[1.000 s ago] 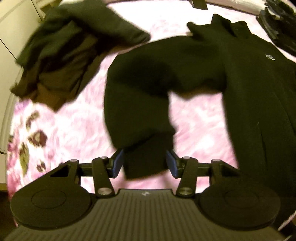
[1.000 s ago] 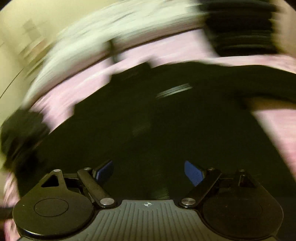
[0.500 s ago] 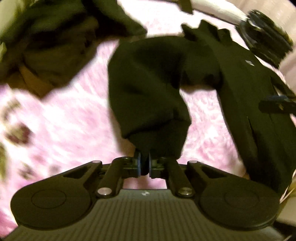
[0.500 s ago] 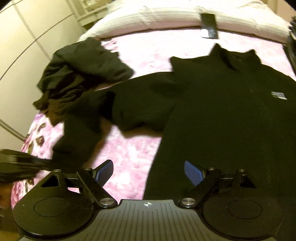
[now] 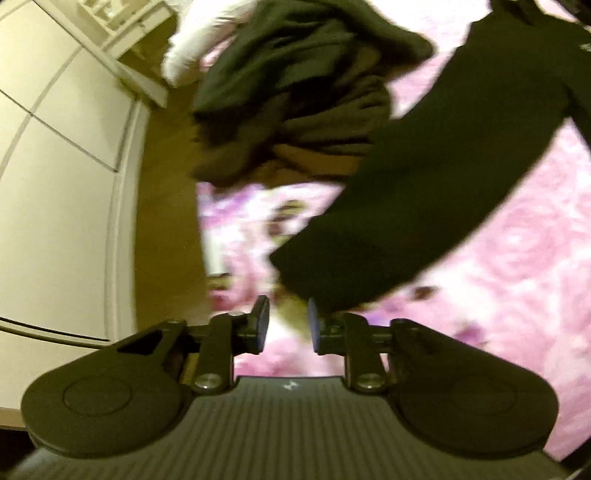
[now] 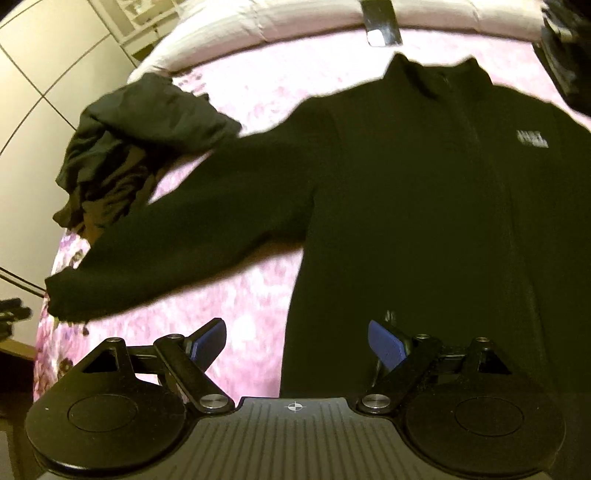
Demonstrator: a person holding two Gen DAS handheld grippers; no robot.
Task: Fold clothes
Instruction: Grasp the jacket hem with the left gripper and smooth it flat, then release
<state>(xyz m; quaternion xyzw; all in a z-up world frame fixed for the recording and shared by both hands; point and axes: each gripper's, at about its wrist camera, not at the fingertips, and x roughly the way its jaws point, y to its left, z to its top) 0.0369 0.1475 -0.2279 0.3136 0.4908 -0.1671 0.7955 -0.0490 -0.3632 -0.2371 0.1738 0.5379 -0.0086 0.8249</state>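
A black zip jacket (image 6: 424, 221) lies face up on the pink flowered bedspread (image 6: 240, 302). Its sleeve (image 6: 203, 229) stretches out straight toward the bed's left edge. In the left wrist view the sleeve's cuff (image 5: 332, 280) ends just above the right pad of my left gripper (image 5: 286, 325). That gripper's jaws are opening, and the narrow gap between them holds no cloth. My right gripper (image 6: 297, 343) hangs wide open over the jacket's lower left side, with nothing between its fingers.
A crumpled pile of dark clothes (image 5: 295, 92) sits at the bed's far left corner, beside the sleeve. White pillows (image 6: 277, 22) with a dark flat object (image 6: 380, 18) line the head. A dark stack (image 6: 565, 48) lies far right. Wardrobe doors (image 5: 55, 166) and floor (image 5: 166, 221) border the bed's left edge.
The left gripper shut on the bent sleeve's cuff, drew it out straight toward the bed's left edge, then parted its jaws off it. The right gripper's view swung and settled; it stayed open.
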